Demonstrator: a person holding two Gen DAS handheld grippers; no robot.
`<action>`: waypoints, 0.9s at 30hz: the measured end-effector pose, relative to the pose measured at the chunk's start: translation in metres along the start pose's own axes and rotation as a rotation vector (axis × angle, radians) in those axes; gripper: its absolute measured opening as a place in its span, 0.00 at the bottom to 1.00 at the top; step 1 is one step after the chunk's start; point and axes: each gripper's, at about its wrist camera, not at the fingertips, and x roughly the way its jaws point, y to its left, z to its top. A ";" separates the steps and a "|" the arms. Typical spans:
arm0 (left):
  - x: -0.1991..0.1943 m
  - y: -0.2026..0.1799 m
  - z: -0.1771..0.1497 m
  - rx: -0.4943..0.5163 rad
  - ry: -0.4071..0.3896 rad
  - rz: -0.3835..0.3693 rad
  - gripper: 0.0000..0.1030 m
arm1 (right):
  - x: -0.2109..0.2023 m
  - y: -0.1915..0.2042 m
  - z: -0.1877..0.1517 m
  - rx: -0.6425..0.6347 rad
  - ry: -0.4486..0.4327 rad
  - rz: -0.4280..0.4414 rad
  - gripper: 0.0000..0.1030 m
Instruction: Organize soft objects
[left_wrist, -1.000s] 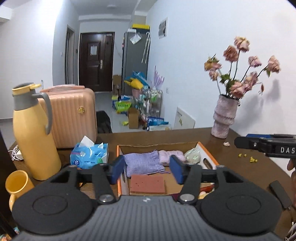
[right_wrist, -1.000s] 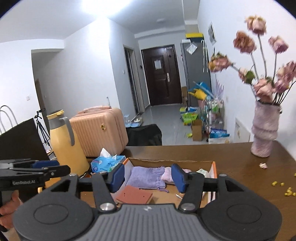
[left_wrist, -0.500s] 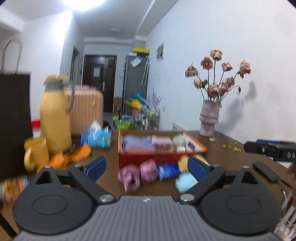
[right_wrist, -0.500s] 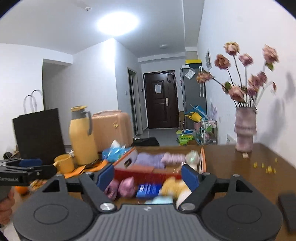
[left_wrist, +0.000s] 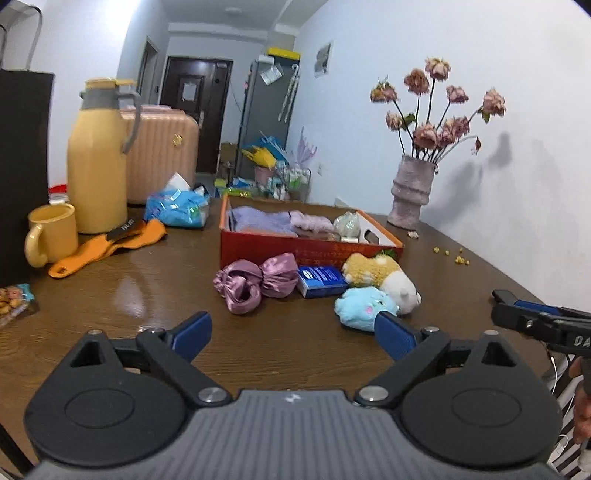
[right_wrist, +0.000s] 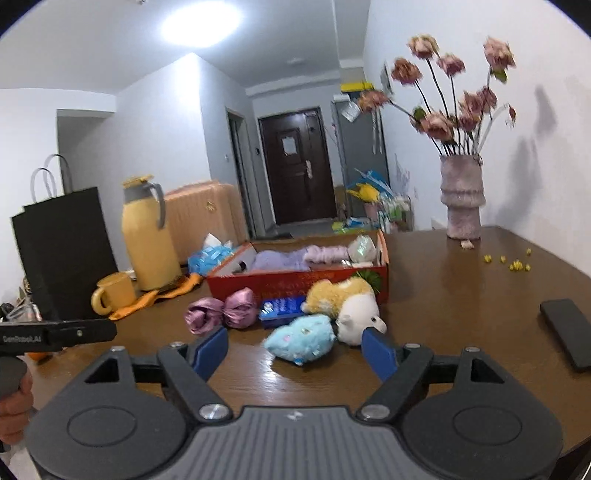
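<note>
A red cardboard box (left_wrist: 310, 247) (right_wrist: 295, 282) holds a lilac knitted cloth (left_wrist: 262, 221), a pink cloth (left_wrist: 312, 223) and a pale green pouch (left_wrist: 347, 223). In front of it lie two purple satin bundles (left_wrist: 255, 282) (right_wrist: 221, 314), a blue packet (left_wrist: 321, 280) (right_wrist: 280, 312), a brown-and-white plush (left_wrist: 380, 275) (right_wrist: 347, 299) and a light blue plush (left_wrist: 364, 306) (right_wrist: 301, 338). My left gripper (left_wrist: 293, 332) is open and empty, short of the bundles. My right gripper (right_wrist: 295, 350) is open, its tips flanking the blue plush without pressing it.
On the left stand a yellow thermos (left_wrist: 98, 162), a yellow mug (left_wrist: 51, 236), an orange cloth (left_wrist: 110, 245), a tissue pack (left_wrist: 177, 206) and a black paper bag (right_wrist: 62, 251). A vase of dried flowers (left_wrist: 412, 192) stands far right. A black phone (right_wrist: 567, 332) lies near the right edge.
Both grippers drew back from over the box and sank toward the table, and their jaws spread wider. The plush toys, packet and satin bundles came into view.
</note>
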 end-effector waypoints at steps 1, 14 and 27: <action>0.008 -0.002 0.001 0.003 0.011 -0.008 0.94 | 0.007 -0.004 -0.001 0.006 0.012 -0.005 0.76; 0.190 -0.051 0.049 0.096 0.166 -0.193 0.72 | 0.129 -0.070 0.002 0.088 0.145 -0.071 0.69; 0.311 -0.066 0.063 0.067 0.323 -0.335 0.63 | 0.204 -0.094 0.004 0.132 0.213 -0.013 0.58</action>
